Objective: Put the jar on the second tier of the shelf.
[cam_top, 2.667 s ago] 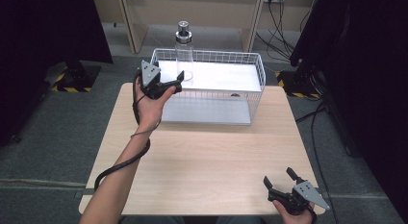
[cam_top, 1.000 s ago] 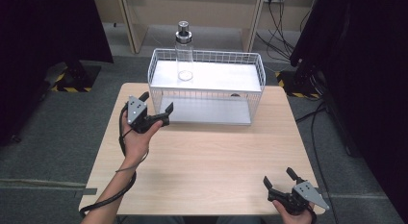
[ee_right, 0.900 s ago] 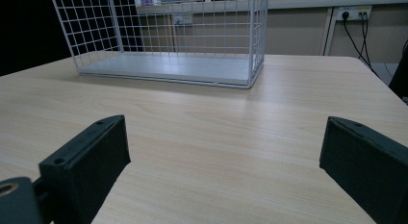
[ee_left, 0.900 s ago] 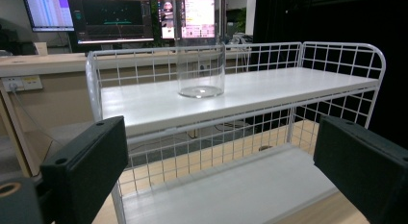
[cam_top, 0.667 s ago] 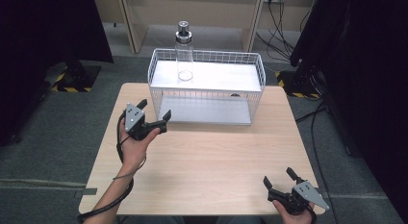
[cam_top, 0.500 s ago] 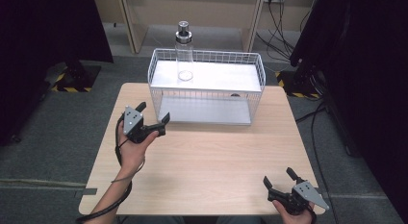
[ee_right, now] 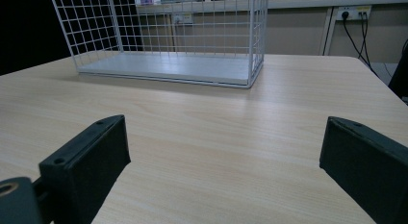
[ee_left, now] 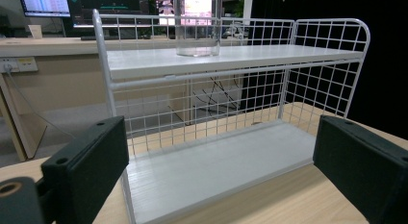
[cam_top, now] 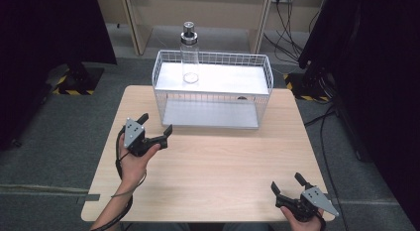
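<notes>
Clear glass bottle [cam_top: 189, 55] is standing alone on the wire rack's [cam_top: 214, 87] top shelf while the left gripper [cam_top: 154, 130], jaws wide and empty, is pulling back over the worktop [cam_top: 218, 161], suggesting placement is finished; right gripper [cam_top: 287, 186] is resting open, empty.

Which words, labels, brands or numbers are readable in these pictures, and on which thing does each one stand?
None can be read.
Monitors behind the wire rack, left gripper view: text too small and blurred.
Glass bottle: no label visible.
</notes>
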`<state>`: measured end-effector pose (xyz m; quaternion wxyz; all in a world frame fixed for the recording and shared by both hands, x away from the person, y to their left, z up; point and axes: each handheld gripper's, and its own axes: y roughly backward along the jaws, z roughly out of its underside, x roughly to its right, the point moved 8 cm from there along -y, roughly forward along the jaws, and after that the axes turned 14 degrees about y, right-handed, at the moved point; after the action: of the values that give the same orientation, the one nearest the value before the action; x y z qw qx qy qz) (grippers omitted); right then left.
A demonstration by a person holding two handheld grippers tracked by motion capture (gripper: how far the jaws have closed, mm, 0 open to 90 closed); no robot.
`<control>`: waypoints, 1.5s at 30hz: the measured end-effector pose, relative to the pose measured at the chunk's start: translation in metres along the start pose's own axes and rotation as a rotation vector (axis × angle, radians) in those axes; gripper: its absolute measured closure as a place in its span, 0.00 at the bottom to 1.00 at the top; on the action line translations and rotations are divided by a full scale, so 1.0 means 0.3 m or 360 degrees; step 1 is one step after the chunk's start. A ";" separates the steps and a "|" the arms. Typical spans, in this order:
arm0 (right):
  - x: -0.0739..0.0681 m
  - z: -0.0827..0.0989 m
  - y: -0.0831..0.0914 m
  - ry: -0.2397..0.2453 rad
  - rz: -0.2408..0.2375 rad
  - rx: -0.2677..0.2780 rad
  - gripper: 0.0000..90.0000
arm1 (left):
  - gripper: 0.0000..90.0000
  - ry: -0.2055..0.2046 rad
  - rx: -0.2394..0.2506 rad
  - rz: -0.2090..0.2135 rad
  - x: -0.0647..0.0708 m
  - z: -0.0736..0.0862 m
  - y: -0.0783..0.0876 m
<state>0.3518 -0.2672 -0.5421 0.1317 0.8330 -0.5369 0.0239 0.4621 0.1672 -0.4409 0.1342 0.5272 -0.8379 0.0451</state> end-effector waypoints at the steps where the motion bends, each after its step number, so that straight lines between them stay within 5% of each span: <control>1: 0.000 0.000 0.000 -0.0001 0.0000 0.0001 0.04 | 0.05 0.0003 -0.0001 -0.0001 -0.001 0.004 0.003; 45: 0.000 0.000 0.000 0.0002 0.0007 -0.0002 0.04 | 0.05 0.0097 -0.0145 -0.0085 -0.100 0.244 0.163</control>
<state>0.3519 -0.2672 -0.5421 0.1325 0.8317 -0.5386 0.0243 0.4175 0.1990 -0.5161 0.1846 0.5412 -0.8202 0.0194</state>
